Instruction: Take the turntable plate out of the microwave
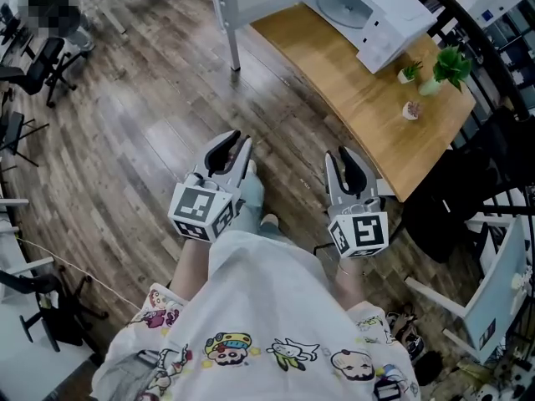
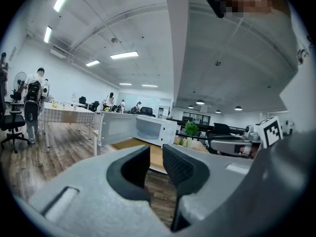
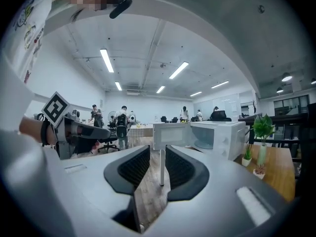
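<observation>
Approach is called for next: left gripper [image 1: 236,143] and right gripper [image 1: 344,157] are held slightly spread, empty, well apart from microwave [image 1: 393,25] and plate [image 1: 344,8].

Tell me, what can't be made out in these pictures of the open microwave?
- Head view: the top edge cuts off the far part of the microwave; the turntable plate is just a pale disc.
- Left gripper view: the plate is too small and pale to make out.
- Head view: the small pot is too small to show its contents.
</observation>
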Tool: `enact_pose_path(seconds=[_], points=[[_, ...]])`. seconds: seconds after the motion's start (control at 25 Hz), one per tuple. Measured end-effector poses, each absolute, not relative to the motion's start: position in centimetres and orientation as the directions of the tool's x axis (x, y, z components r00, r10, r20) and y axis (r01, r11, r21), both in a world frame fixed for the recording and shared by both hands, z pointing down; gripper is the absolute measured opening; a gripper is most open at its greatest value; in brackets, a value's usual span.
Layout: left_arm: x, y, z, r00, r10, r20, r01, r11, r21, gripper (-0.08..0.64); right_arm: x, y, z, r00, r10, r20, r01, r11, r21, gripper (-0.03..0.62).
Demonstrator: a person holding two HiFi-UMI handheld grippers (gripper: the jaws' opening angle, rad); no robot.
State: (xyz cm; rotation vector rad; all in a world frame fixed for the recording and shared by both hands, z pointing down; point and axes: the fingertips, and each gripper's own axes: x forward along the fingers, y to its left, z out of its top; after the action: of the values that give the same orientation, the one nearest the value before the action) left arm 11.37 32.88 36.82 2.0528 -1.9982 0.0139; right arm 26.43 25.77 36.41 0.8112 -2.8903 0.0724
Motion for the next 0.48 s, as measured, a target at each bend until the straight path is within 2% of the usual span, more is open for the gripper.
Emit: enact_pose_path(seconds=[0.48], points=[[3.0, 22.9, 36.1, 0.116, -0.978, 0.175, -0.976, -0.08, 0.2, 0.097, 17.4, 17.1, 36.1, -0.829, -0.541, 0.14, -0.55, 0.835, -0.029, 0.121]])
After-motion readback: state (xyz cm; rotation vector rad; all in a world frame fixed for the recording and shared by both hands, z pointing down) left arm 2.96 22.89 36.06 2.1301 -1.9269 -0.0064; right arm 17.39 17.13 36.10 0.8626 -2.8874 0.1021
